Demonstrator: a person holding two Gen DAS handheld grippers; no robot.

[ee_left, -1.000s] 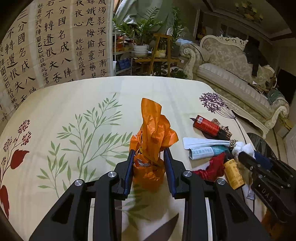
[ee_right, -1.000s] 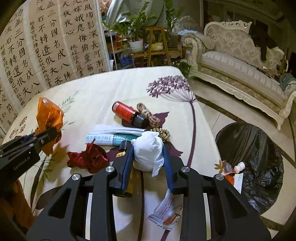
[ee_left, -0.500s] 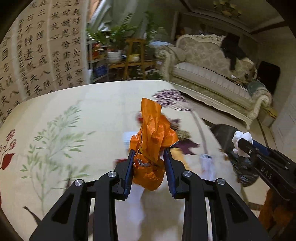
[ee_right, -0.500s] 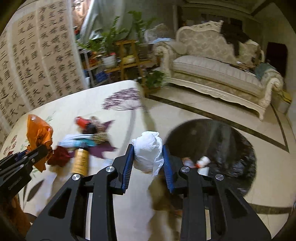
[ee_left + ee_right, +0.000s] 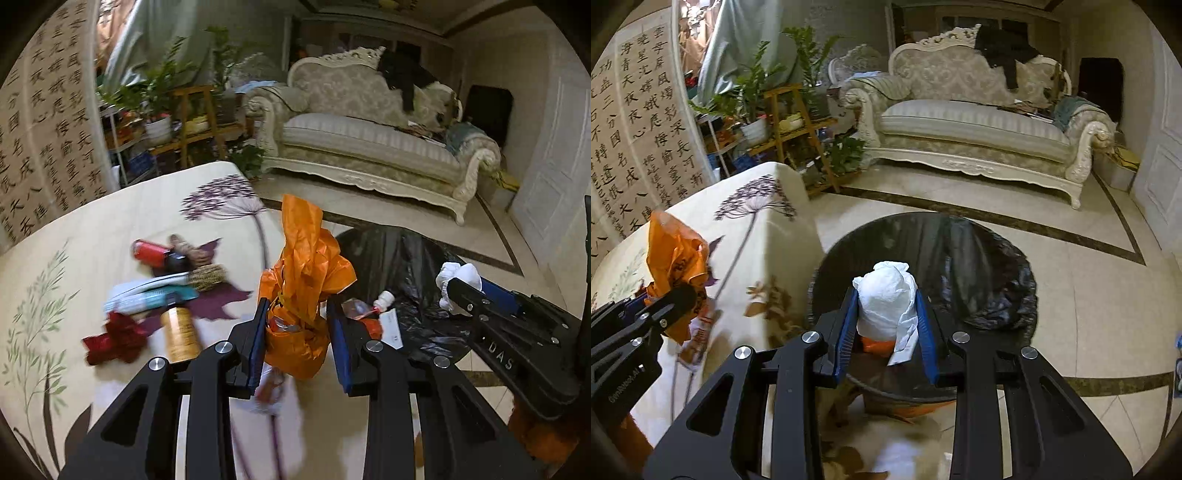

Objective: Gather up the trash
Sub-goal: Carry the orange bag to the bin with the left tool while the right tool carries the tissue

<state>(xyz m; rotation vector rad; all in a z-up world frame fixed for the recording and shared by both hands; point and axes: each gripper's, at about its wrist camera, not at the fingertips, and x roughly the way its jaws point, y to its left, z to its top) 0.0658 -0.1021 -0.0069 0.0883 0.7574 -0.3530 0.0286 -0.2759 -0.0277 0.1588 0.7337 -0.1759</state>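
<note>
Home living room: ornate sofa, houseplants.

Left hand-held gripper clamped on something, right hand-held gripper likewise, side by side

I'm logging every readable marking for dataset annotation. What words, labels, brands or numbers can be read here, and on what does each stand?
"DAS": right gripper body, left wrist view.
Left gripper body: a brand line, too blurred to read.
Calligraphy scroll: columns of Chinese characters, including "長河".
Yellow bottle, toothpaste tube, red bottle: labels too blurred to read.
</note>
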